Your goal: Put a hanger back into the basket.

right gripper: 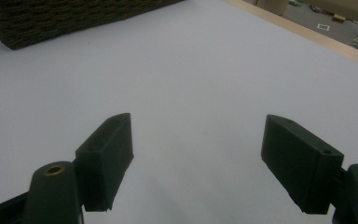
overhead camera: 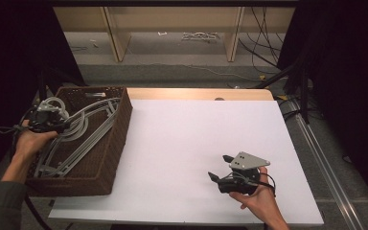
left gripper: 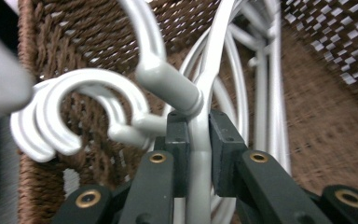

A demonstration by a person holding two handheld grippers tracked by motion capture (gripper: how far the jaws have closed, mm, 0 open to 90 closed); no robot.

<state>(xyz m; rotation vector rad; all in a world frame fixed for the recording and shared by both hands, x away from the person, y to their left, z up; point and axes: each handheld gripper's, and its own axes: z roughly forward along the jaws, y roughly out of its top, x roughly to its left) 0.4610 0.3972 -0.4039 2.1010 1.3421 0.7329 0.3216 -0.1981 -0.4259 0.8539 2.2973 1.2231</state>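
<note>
A brown woven basket (overhead camera: 117,143) at the table's left edge holds several pale grey plastic hangers (overhead camera: 84,129). My left gripper (overhead camera: 66,125) reaches over the basket's near left part, shut on a hanger's thin bar just below its neck. In the left gripper view the jaws (left gripper: 199,128) pinch that hanger (left gripper: 168,79), and the curved hooks (left gripper: 74,107) of other hangers lie to the left over the basket weave (left gripper: 74,37). My right gripper (overhead camera: 219,166) is low over the white table at the near right, open, with nothing between its fingers (right gripper: 107,154).
A white board (overhead camera: 196,139) covers the table, with a wooden strip (overhead camera: 196,93) along its far edge. The basket's dark side (right gripper: 74,18) lies ahead of the right gripper. Beyond the table, cables (overhead camera: 263,52) run over the floor by shelf legs.
</note>
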